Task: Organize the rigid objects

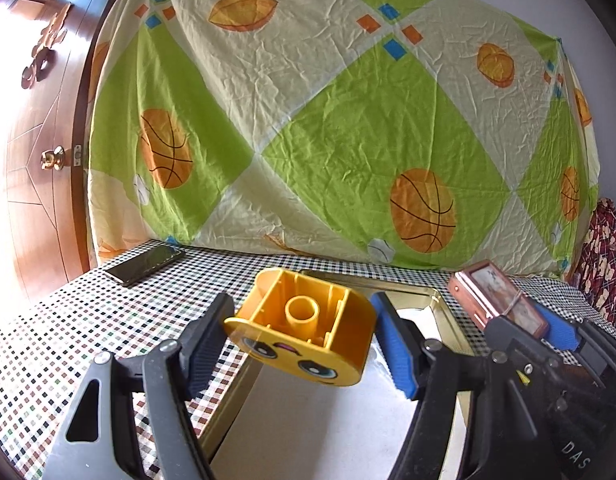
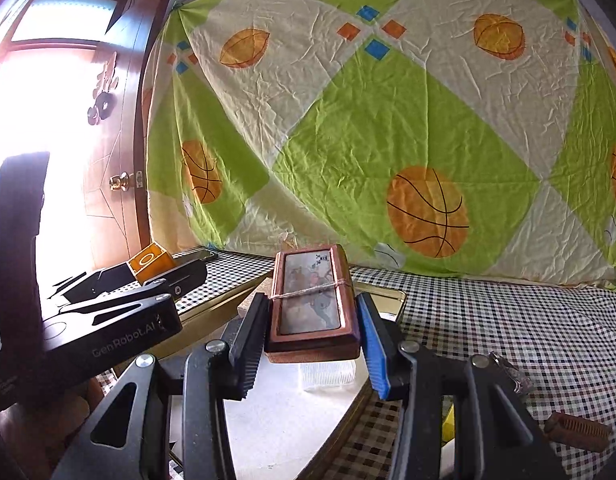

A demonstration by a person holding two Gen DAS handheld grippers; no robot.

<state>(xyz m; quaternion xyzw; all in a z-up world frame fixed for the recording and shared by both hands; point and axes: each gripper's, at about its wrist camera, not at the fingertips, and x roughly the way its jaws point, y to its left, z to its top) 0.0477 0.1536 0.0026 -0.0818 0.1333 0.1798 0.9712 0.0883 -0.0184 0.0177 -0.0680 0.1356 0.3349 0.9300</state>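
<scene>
A yellow toy block (image 1: 303, 328) with a cartoon face and an open hollow top hangs tilted over a gold metal tray (image 1: 440, 304). My left gripper (image 1: 303, 344) is shut on it, a pad pressing each side. A brown wooden box (image 2: 312, 304) with a picture lid and a twine tie sits between the pads of my right gripper (image 2: 312, 340), which is shut on it above the tray's (image 2: 388, 294) far end. The left wrist view shows that box (image 1: 496, 300) and the right gripper (image 1: 528, 322) at the right. The right wrist view shows the yellow block (image 2: 149, 262) at the left.
The table wears a checkered cloth (image 1: 87, 320). A dark phone (image 1: 147, 264) lies at its back left. A clear ribbed plastic piece (image 2: 328, 376) lies in the tray. A brown ridged object (image 2: 576, 432) lies at the right. A patterned sheet (image 1: 308, 120) hangs behind; a wooden door (image 1: 39, 160) stands left.
</scene>
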